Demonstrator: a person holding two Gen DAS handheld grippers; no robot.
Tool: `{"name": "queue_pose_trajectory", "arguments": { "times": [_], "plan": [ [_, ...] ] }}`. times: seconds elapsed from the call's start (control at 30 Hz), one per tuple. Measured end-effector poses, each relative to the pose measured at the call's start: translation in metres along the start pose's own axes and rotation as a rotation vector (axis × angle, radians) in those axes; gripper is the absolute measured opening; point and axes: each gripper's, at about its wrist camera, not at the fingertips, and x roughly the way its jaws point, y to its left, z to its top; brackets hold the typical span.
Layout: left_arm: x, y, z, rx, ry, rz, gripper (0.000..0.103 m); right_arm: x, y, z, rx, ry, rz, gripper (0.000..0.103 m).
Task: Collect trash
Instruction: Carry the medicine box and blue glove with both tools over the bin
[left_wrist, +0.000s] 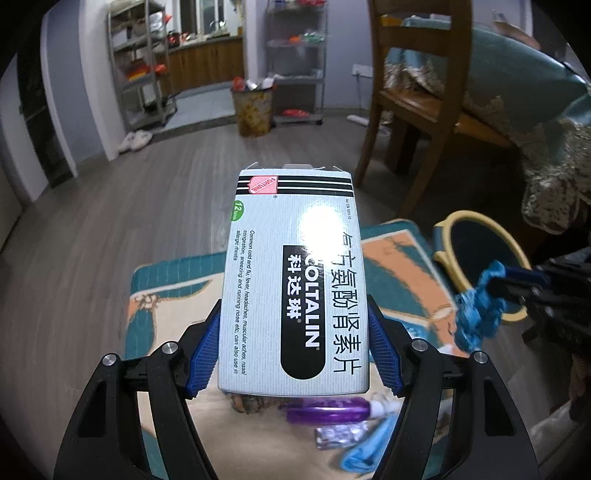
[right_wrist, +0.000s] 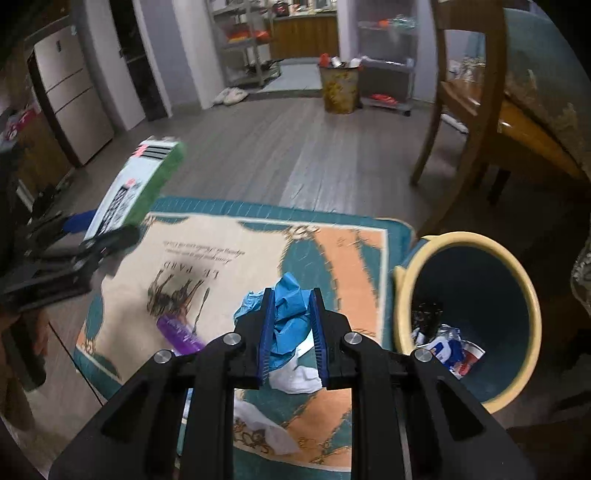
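Note:
My left gripper (left_wrist: 294, 332) is shut on a white medicine box (left_wrist: 295, 280) with black stripes, held above the rug; the box also shows in the right wrist view (right_wrist: 136, 188). My right gripper (right_wrist: 293, 332) is shut on a crumpled blue glove (right_wrist: 288, 317), held above the rug just left of the bin; it also shows in the left wrist view (left_wrist: 480, 306). The yellow-rimmed teal trash bin (right_wrist: 517, 280) stands on the floor at the rug's right edge with wrappers (right_wrist: 448, 350) inside. A purple bottle (left_wrist: 328, 410) lies on the rug.
The patterned rug (right_wrist: 332, 258) carries white tissue (right_wrist: 258, 428), a foil blister pack (left_wrist: 340, 435) and a blue scrap (left_wrist: 369, 450). A wooden chair (left_wrist: 417, 92) and a cloth-covered table (left_wrist: 535, 92) stand at right. A second bin (left_wrist: 253, 107) and metal shelves (left_wrist: 140, 74) stand far back.

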Motion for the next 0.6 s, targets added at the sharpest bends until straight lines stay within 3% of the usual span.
{"name": "queue_pose_trajectory", "arguments": {
  "times": [0.2, 0.6],
  "plan": [
    [-0.012, -0.019, 0.009, 0.02, -0.031, -0.025, 0.072, -0.022, -0.027, 0.003, 0.074, -0.055, -0.02, 0.019],
    [0.003, -0.074, 0.027, 0.103, -0.057, -0.069, 0.072, -0.019, -0.093, 0.001, 0.195, -0.07, -0.049, 0.019]
  ]
}}
